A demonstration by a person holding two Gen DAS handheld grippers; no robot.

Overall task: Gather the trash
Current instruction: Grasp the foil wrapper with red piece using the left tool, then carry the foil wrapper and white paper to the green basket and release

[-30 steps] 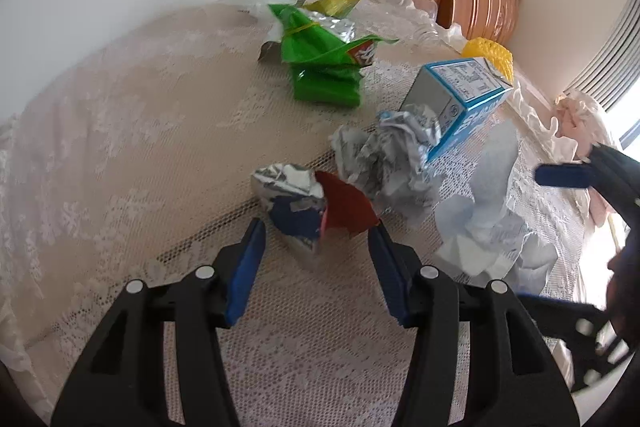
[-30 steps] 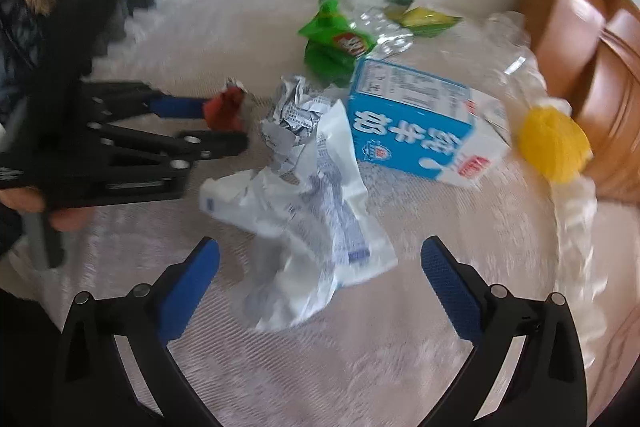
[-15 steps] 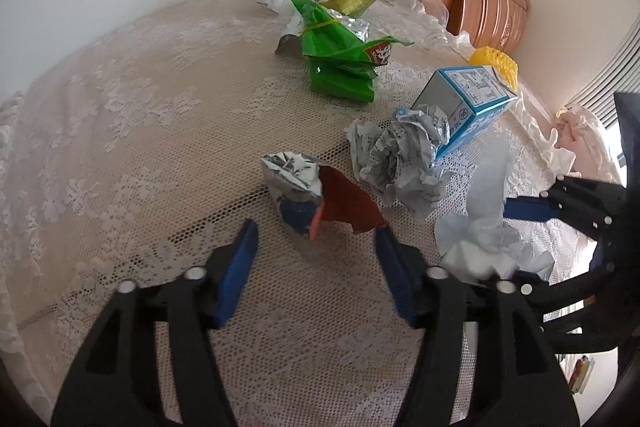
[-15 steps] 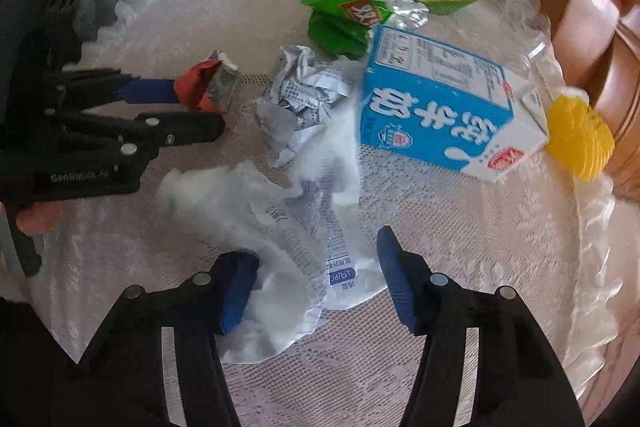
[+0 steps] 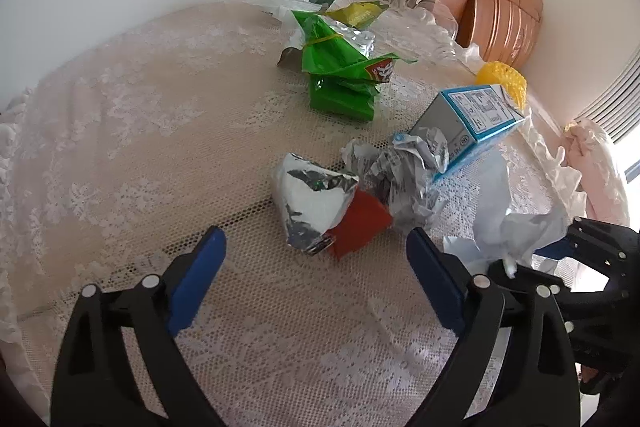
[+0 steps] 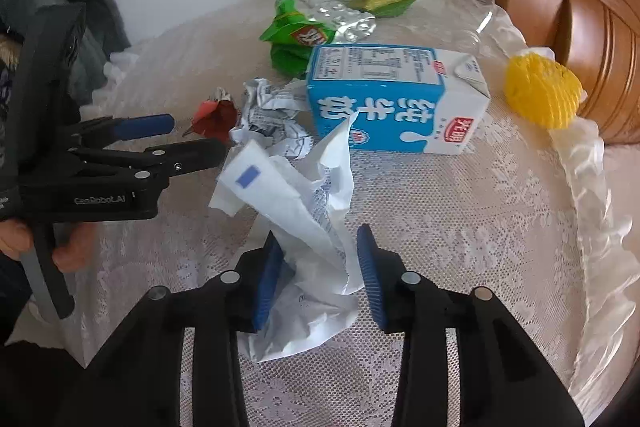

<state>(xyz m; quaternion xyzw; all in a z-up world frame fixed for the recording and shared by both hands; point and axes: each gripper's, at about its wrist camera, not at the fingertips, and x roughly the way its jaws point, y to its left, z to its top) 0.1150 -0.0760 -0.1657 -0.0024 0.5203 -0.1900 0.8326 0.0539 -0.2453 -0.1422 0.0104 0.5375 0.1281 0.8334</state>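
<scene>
Right wrist view: the white wrapper (image 6: 304, 227) sits crumpled on the lace cloth (image 6: 460, 239), just in front of the milk carton (image 6: 396, 99), and my right gripper (image 6: 320, 267) has just been closing on it. The pads are squeezing the bunched middle, so I'd call it gripped, but only on a thin fold. Most of the wrapper flops loose above and below the pads, so if I lift fast it could slide out, or its tall flap could brush the carton.

My left gripper (image 5: 316, 259) has just been opening and now stands wide with nothing in it. The foil wrapper (image 5: 320, 203) with the red flap lies on the cloth just ahead of the tips, not between them. If I close from here I'd probably pinch air or snag the lace.

The paper ball (image 5: 404, 171) touches the foil, so a sloppy grab might drag both. The two grippers are also close together, so bumping is a real risk.
</scene>
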